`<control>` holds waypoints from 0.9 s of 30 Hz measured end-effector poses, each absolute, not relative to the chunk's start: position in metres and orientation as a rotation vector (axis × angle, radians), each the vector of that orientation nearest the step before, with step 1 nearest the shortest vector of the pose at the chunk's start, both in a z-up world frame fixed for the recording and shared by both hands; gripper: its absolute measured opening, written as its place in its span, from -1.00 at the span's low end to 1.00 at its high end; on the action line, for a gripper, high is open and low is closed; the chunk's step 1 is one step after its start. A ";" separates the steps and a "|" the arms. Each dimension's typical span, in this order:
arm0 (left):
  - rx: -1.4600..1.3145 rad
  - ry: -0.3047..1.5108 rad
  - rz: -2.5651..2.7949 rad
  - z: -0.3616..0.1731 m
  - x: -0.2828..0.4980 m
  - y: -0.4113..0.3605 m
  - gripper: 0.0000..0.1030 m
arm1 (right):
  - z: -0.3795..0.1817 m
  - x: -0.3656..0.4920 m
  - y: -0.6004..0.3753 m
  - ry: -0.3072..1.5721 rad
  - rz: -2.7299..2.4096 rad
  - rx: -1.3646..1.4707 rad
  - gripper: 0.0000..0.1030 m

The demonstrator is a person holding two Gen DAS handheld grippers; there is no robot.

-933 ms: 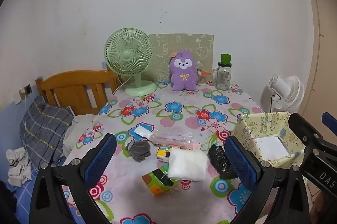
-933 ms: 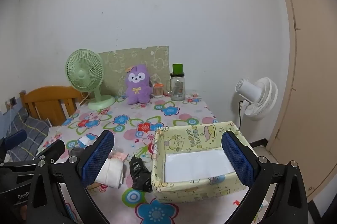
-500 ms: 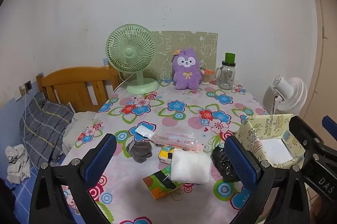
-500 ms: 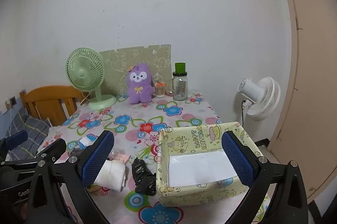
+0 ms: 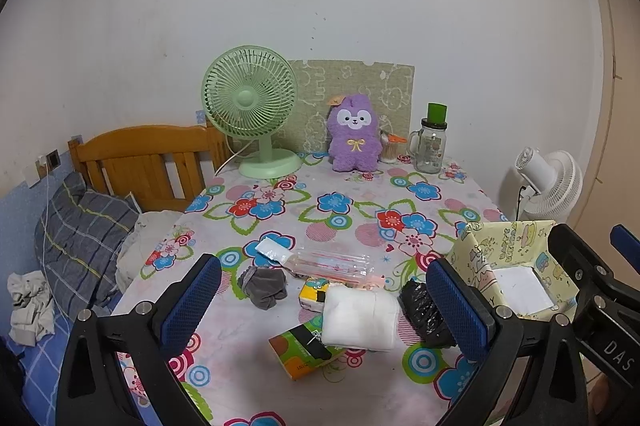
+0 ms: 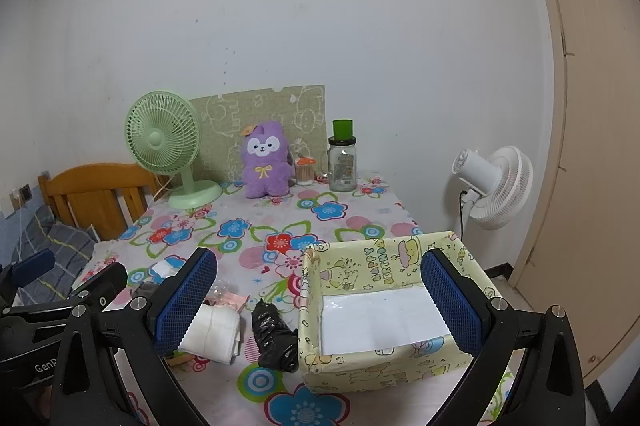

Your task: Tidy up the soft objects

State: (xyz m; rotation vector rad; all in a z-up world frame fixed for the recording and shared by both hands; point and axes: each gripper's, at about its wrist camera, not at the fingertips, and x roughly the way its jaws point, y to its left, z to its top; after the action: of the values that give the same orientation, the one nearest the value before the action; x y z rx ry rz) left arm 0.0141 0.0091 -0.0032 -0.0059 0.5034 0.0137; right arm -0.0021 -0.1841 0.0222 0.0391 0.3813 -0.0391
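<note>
— White folded cloth (image 5: 360,322) lies mid-desk, just beside the black crumpled bag (image 5: 424,310); the grey sock (image 5: 264,286) sits a little further left.

— Both our grippers hover, fingers spread wide, nothing held: left gripper (image 5: 324,306) over the pile, right gripper (image 6: 316,302) facing the yellow box (image 6: 400,358).

— So we judge we're at the start, picking a first soft thing.

— Next we need to lower the left over the cloth, close gently, and carry it to the box, which has only its white liner showing.

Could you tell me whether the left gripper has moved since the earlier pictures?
Yes: the left gripper has pulled back; the green fan appears slightly farther away.
</note>
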 end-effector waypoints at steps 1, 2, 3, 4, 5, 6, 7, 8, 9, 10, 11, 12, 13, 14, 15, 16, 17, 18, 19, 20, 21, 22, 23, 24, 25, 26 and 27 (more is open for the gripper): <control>-0.004 0.500 0.017 -0.003 0.014 0.009 1.00 | 0.023 -0.002 -0.184 0.382 -0.039 0.038 1.00; -0.004 0.495 0.020 -0.003 0.013 0.008 1.00 | 0.023 -0.002 -0.184 0.380 -0.039 0.038 1.00; -0.005 0.494 0.020 -0.003 0.013 0.008 1.00 | 0.023 -0.002 -0.185 0.379 -0.039 0.038 1.00; -0.005 0.493 0.020 -0.002 0.013 0.008 1.00 | 0.023 -0.002 -0.185 0.379 -0.040 0.037 1.00; -0.004 0.492 0.020 -0.002 0.013 0.008 1.00 | 0.024 -0.003 -0.185 0.377 -0.042 0.037 1.00; -0.004 0.492 0.022 -0.002 0.013 0.007 1.00 | 0.024 -0.003 -0.185 0.376 -0.045 0.036 1.00; -0.004 0.493 0.022 -0.001 0.013 0.008 1.00 | 0.025 -0.003 -0.185 0.375 -0.045 0.035 1.00; -0.002 0.491 0.023 -0.001 0.013 0.007 1.00 | 0.025 -0.003 -0.186 0.375 -0.047 0.036 1.00; -0.004 0.491 0.022 0.000 0.014 0.008 1.00 | 0.026 -0.003 -0.186 0.375 -0.047 0.038 1.00; -0.006 0.491 0.021 0.000 0.013 0.008 0.99 | 0.026 -0.003 -0.187 0.375 -0.046 0.041 1.00; -0.009 0.490 0.017 0.000 0.014 0.008 0.99 | 0.027 -0.003 -0.187 0.375 -0.046 0.043 1.00; -0.012 0.490 0.015 0.000 0.013 0.008 0.99 | 0.027 -0.003 -0.187 0.374 -0.047 0.042 1.00; -0.013 0.491 0.013 0.000 0.012 0.008 0.99 | 0.027 -0.003 -0.187 0.374 -0.048 0.042 1.00; -0.011 0.493 0.013 0.000 0.013 0.008 0.99 | 0.027 -0.003 -0.187 0.374 -0.049 0.041 1.00; -0.008 0.492 0.015 0.000 0.012 0.007 0.99 | 0.027 -0.003 -0.187 0.374 -0.051 0.040 1.00; -0.005 0.491 0.018 -0.001 0.011 0.006 0.99 | 0.027 -0.004 -0.188 0.374 -0.051 0.040 1.00; -0.001 0.487 0.021 0.000 0.011 0.005 0.99 | 0.027 -0.004 -0.188 0.374 -0.051 0.041 1.00; -0.001 0.486 0.021 0.000 0.010 0.005 0.99 | 0.027 -0.003 -0.188 0.375 -0.051 0.042 1.00; 0.000 0.485 0.019 0.000 0.010 0.005 0.99 | 0.027 -0.004 -0.188 0.375 -0.050 0.043 1.00; -0.001 0.485 0.019 0.000 0.010 0.004 0.99 | 0.027 -0.004 -0.188 0.377 -0.049 0.045 1.00; -0.002 0.484 0.018 0.000 0.009 0.004 0.99 | 0.027 -0.004 -0.188 0.378 -0.051 0.047 1.00; 0.000 0.482 0.018 0.000 0.009 0.004 0.99 | 0.027 -0.004 -0.188 0.378 -0.058 0.047 1.00; 0.002 0.481 0.019 0.000 0.008 0.003 0.99 | 0.027 -0.004 -0.188 0.379 -0.062 0.047 1.00; 0.003 0.480 0.020 0.000 0.008 0.003 0.98 | 0.026 -0.004 -0.189 0.379 -0.062 0.048 1.00; 0.004 0.479 0.020 0.000 0.008 0.003 0.98 | 0.026 -0.005 -0.189 0.379 -0.061 0.048 1.00; 0.004 0.477 0.020 0.000 0.007 0.003 0.98 | 0.026 -0.005 -0.189 0.378 -0.060 0.051 1.00; 0.003 0.477 0.019 0.000 0.007 0.002 0.98 | 0.026 -0.005 -0.190 0.377 -0.060 0.053 1.00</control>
State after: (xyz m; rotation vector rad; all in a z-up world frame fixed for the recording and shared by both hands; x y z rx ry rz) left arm 0.0072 0.0024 0.0002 0.0028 0.4768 0.0187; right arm -0.0050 -0.1895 0.0262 0.0531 0.3773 -0.0599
